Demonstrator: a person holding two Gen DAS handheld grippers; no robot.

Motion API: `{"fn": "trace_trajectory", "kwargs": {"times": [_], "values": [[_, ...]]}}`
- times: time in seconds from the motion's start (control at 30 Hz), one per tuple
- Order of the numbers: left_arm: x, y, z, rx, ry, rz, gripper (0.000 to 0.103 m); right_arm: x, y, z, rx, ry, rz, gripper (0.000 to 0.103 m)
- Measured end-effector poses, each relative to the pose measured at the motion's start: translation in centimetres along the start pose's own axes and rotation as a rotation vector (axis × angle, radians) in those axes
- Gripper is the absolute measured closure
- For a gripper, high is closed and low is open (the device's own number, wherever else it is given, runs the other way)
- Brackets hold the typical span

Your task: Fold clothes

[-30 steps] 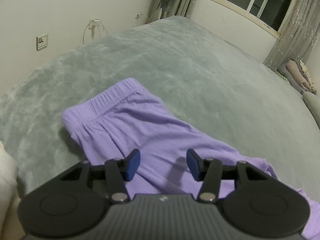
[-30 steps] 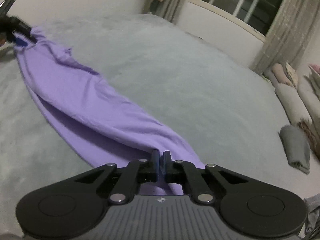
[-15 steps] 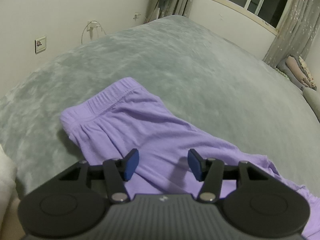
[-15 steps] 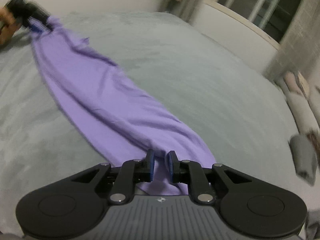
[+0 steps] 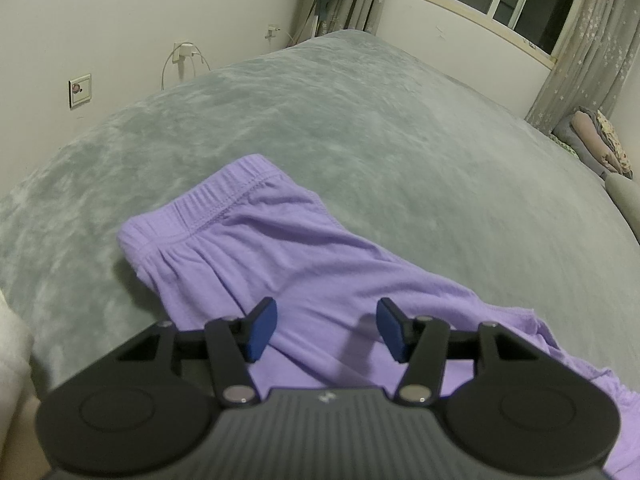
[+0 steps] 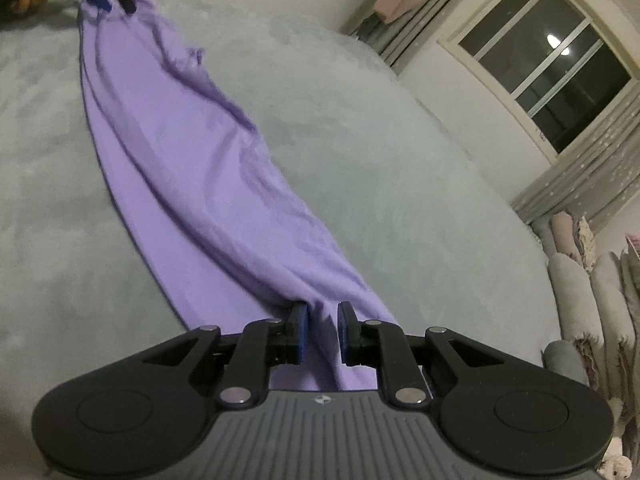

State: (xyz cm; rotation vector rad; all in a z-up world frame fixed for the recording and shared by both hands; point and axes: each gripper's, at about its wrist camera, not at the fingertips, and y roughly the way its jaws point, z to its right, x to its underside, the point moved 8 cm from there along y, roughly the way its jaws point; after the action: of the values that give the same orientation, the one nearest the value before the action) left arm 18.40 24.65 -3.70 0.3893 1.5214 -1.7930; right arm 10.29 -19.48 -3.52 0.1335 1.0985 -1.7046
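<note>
Left wrist view is mostly bed [image 5: 400,128], a big grey fuzzy cover filling nearly everything. The purple pants [image 5: 280,264] lie stretched out flat on the bed near its front edge, waistband at one end and leg cuffs at the other. The left claw [image 5: 326,330] hovers right over the pants at the waistband end, pads spread apart with nothing pinched. The right claw [image 6: 322,334] sits at the cuff end, blue pads a little apart with a ridge of purple cloth between them; I can't tell if they press it.
</note>
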Motion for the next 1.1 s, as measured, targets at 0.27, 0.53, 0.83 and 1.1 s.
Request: {"fn": "trace_trajectory", "kwargs": {"times": [0.27,0.53,0.83,1.1], "values": [[0.0,0.0,0.1,0.002,0.001,-0.002,0.049,-0.6,0.3,-0.1,0.032,-0.032,0.023,0.089],[-0.1,0.0,0.0,0.002,0.011,-0.002,0.048,-2.1,0.1,-2.0,0.035,-0.081,0.108,0.089],[-0.1,0.2,-0.1,0.010,0.008,-0.005,0.047,-1.9,1.2,-2.6,0.007,-0.086,0.056,0.094],[-0.1,0.1,-0.1,0.019,0.003,-0.007,0.047,-1.9,-1.1,-2.0,-0.050,-0.040,0.058,0.103]]}}
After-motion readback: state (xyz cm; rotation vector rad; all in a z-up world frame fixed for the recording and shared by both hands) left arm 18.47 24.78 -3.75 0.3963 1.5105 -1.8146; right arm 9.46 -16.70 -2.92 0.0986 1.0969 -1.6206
